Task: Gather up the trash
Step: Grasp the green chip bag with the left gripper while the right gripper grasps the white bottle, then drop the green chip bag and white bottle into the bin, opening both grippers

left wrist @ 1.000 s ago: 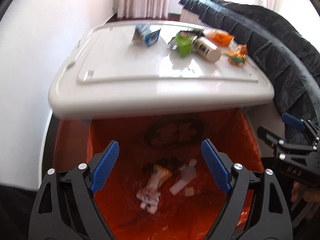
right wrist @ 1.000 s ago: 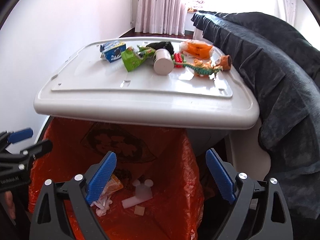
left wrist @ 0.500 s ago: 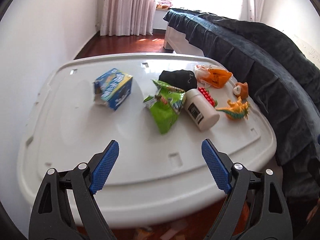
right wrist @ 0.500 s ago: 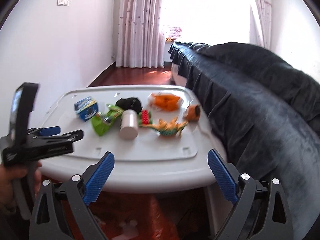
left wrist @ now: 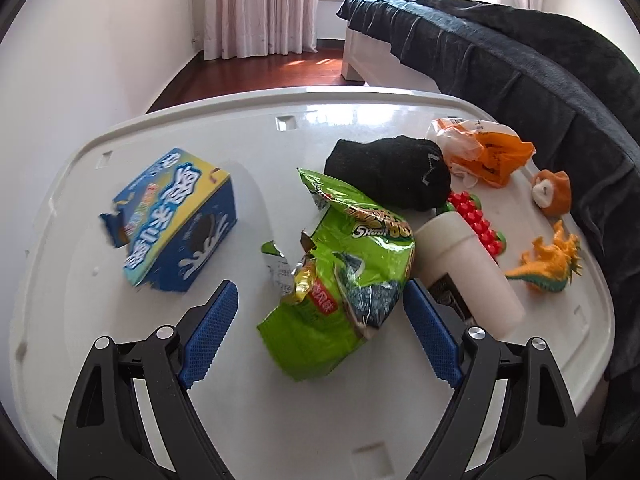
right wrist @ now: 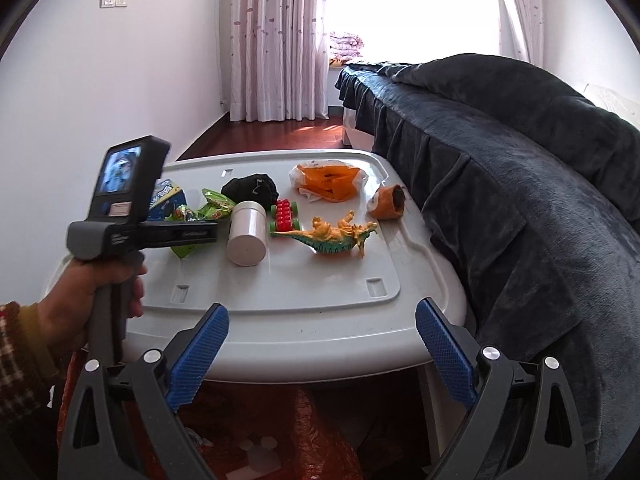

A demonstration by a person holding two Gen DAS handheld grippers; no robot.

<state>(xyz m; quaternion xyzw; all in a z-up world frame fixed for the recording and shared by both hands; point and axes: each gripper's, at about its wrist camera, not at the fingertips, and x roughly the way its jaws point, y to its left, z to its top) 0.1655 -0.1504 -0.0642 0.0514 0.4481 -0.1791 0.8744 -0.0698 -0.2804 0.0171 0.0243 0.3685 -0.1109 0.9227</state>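
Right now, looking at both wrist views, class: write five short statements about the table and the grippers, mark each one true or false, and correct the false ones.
1. The left gripper is clamped on the green snack bag. False: its jaws stand open, the bag lying between them ungripped.
2. The blue carton lies torn open on the white table. True.
3. The white jar stands upright. False: it lies on its side beside the green bag.
4. The black sock sits between the green bag and the orange plastic bag. True.
5. The right gripper holds the toy dinosaur. False: it is open and empty, back from the table edge.
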